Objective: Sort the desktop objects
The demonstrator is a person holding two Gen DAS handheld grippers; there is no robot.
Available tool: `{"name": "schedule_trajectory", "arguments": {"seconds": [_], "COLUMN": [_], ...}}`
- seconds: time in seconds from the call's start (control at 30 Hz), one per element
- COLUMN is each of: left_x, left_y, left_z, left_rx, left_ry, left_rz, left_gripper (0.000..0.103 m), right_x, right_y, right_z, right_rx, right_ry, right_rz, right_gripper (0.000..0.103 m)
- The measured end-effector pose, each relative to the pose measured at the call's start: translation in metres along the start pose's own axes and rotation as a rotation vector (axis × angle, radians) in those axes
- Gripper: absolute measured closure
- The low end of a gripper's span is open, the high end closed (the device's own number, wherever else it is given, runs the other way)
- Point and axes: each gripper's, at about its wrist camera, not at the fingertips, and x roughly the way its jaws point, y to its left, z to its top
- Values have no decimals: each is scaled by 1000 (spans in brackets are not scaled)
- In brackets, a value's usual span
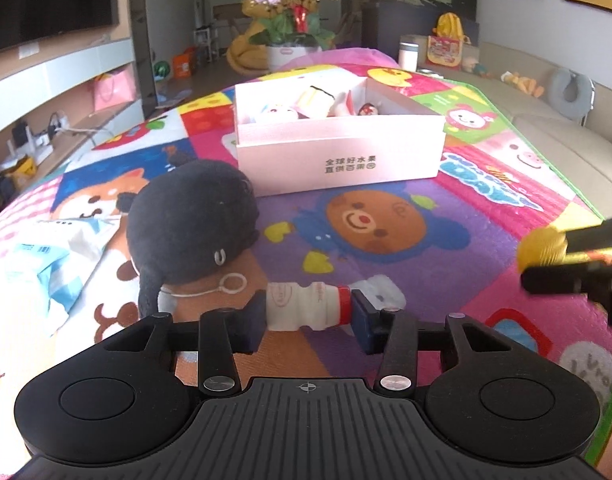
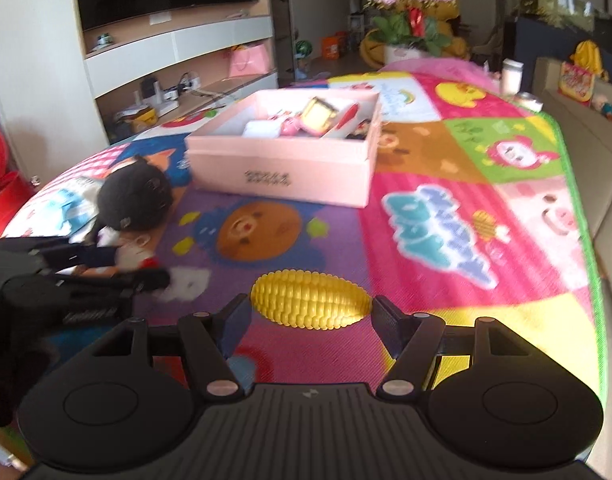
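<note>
Left wrist view: left gripper [image 1: 308, 312] low centre, jaws closed end to end on a small drink bottle [image 1: 306, 306] lying crosswise. Bottle white, ribbed and waisted, faint red print on the side, red cap against the right blue pad [image 1: 364, 320], base against the left pad. Just beyond its cap end, a crumpled white scrap [image 1: 382, 288]. Black plush toy [image 1: 190, 216] touching the upper left of the gripper, a white ring cord at its base. Pale pink open box [image 1: 338, 152] at centre, small toys inside, standing on the bright cartoon mat [image 1: 386, 264]. Right gripper [image 1: 546, 250] enters at the right edge.

Right wrist view: right gripper [image 2: 312, 306] clamps a toy corn cob [image 2: 310, 300] by its two ends, held above the mat. Cob yellow, rows of moulded kernels, glossy, tapering to the right. Box [image 2: 282, 172] upper centre; plush toy [image 2: 134, 200] at left.
</note>
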Motion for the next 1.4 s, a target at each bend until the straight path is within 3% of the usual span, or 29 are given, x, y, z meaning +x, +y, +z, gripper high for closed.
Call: {"name": "schedule_trajectory", "arguments": {"seconds": [0.17, 0.33, 0.6, 0.73, 0.83, 0.9, 0.97, 1.13, 1.4], "left_x": [-24, -49, -40, -9, 5, 4, -3, -14, -28], "left_y": [-13, -24, -16, -5, 16, 32, 46, 67, 84], "left_z": [-3, 16, 117, 180, 204, 200, 185, 122, 35], "left_rx": [69, 127, 154, 47, -43, -88, -107, -88, -143], "left_ry": [-20, -111, -315, -343, -332, -330, -323, -239, -91], "left_rz": [-31, -62, -14, -28, -40, -17, 20, 101, 102], "left_gripper": [55, 55, 55, 54, 25, 12, 8, 6, 1], "right_x": [-13, -39, -82, -79, -56, -34, -15, 12, 31], "right_y": [13, 17, -2, -18, -32, -41, -47, -50, -39], "right_z": [-11, -5, 70, 128, 177, 201, 215, 210, 188], "right_rx": [-40, -72, -21, 12, 58, 68, 75, 92, 115], "right_ry": [-16, -104, -394, -483, -454, -399, -361, -319, -240], "right_rz": [31, 20, -79, -81, -39, 1, -23, -22, -16], "right_gripper": [37, 37, 37, 37, 37, 36, 35, 34, 30]}}
